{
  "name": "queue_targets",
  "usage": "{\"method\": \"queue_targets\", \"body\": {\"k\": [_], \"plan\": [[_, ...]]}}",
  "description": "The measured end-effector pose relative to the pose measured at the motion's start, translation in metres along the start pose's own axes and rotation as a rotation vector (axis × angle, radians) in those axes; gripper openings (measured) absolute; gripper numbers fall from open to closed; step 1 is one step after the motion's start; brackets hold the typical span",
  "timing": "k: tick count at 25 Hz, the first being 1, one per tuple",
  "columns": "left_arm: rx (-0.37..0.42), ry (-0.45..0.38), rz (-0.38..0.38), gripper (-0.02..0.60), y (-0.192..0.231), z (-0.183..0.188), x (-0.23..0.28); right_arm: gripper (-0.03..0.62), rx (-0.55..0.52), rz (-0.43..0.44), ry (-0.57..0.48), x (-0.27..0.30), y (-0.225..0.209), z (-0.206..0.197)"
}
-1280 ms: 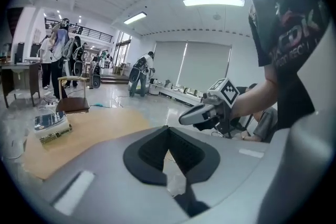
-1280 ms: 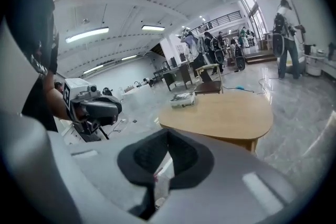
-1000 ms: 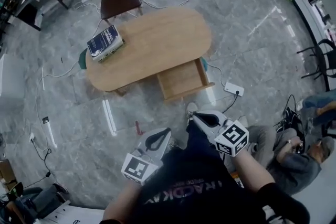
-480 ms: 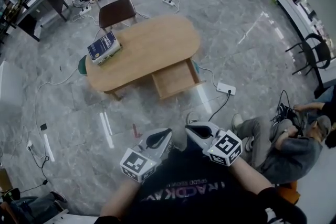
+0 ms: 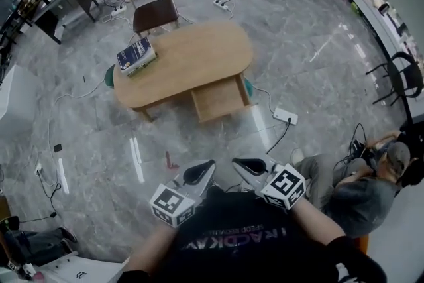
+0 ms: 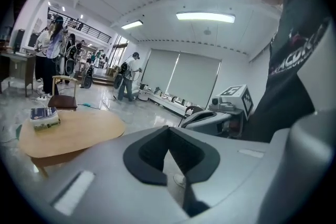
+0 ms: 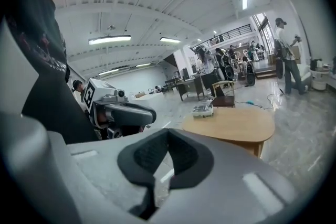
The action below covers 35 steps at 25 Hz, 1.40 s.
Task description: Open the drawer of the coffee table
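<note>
Drawer (image 5: 218, 99) pulled out of the bench (image 5: 192, 53), open, well ahead of both grippers. Only bare floor (image 5: 199, 139) lies between, nothing in the way. One book (image 5: 136, 55) on the bench's far-left end, one chair (image 5: 154, 10) beyond it. One power strip (image 5: 285, 116) ahead-right of the right gripper (image 5: 240, 163). Left gripper (image 5: 207, 167) is beside it. Both grippers' jaws are closed together, empty. One person sits (image 5: 358, 192) on the floor off to the right.
</note>
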<state>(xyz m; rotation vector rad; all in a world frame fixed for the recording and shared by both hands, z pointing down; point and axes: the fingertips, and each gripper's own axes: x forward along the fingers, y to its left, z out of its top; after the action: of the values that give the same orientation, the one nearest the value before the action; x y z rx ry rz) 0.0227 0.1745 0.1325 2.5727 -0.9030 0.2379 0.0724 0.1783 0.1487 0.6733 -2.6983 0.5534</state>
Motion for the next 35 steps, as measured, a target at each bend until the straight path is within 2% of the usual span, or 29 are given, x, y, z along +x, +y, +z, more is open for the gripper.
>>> {"method": "queue_targets", "body": {"k": [3, 15, 35], "plan": [[-0.033, -0.018, 0.018, 0.003, -0.019, -0.001, 0.011, 0.002, 0.002, 0.041, 0.009, -0.018, 0.003, -0.009], [-0.070, 0.014, 0.058, 0.003, -0.089, -0.038, 0.028, 0.002, 0.076, 0.133, 0.020, -0.068, 0.018, -0.054], [-0.045, -0.016, 0.078, 0.003, -0.128, -0.042, 0.031, 0.002, 0.044, 0.152, 0.018, -0.105, 0.032, -0.065]]}}
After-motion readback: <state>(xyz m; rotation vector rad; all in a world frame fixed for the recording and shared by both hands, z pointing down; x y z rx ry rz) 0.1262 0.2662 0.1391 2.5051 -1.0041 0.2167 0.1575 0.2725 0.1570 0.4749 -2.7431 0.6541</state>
